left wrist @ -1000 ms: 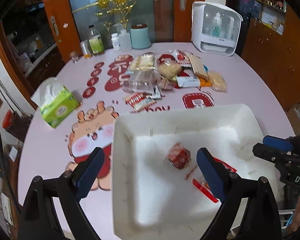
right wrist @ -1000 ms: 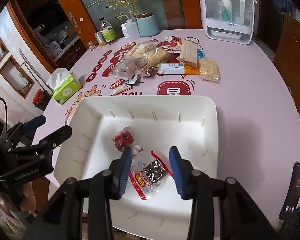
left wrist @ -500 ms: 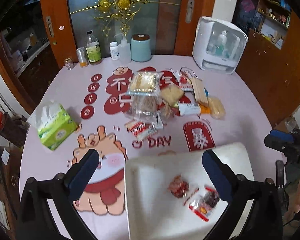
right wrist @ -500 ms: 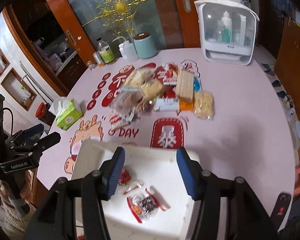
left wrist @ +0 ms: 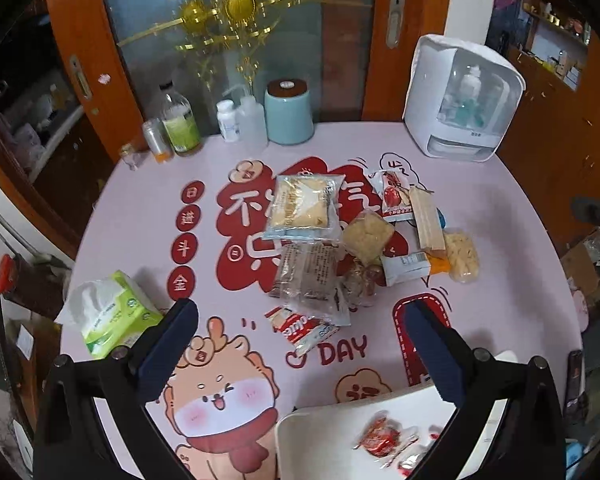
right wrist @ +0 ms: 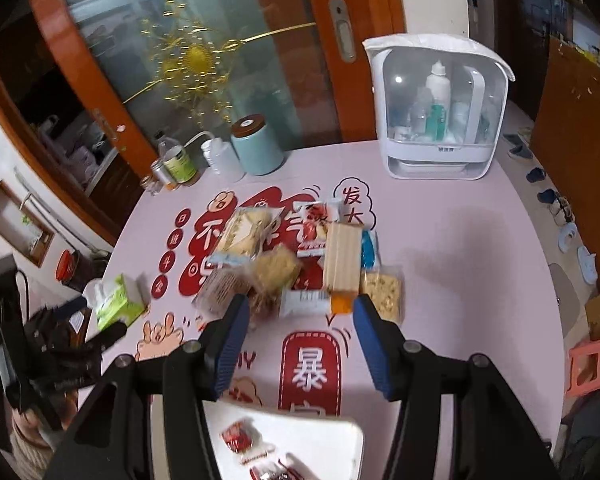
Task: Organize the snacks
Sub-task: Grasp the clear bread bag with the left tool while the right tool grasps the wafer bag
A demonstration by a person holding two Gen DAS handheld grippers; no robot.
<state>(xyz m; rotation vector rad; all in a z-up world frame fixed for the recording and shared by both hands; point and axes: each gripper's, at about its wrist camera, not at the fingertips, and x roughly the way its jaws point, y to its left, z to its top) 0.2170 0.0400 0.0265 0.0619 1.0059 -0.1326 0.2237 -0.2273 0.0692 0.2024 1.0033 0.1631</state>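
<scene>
The left gripper [left wrist: 300, 344] hangs over the pink printed tablecloth [left wrist: 500, 216] with its jaws spread wide and nothing between them, and the right gripper [right wrist: 296, 334] has its jaws partly apart and equally empty; both aim down at the snack pile, which fits a reach for the next packet. The white tray [left wrist: 324, 420] sits at the bottom edge of both frames, nearest the person, probably so packets can be dropped into it on a short pull back; it already holds a red-wrapped candy [left wrist: 380, 438] and, at the lower right of the left wrist view, what looks like one or two more wrappers, though they are cut off by the frame. The remaining snacks lie bunched in the middle of the table. Closest to the left gripper is a red-and-white packet [left wrist: 302, 328], its long axis running diagonally from upper left to lower right. The wafer pack [right wrist: 342, 258] lies with its long axis running up the frame, away from the tray, one short end toward the right gripper. The orange-ended bar [right wrist: 316, 303] lies crosswise just beyond the right fingertips, orange end to the right
</scene>
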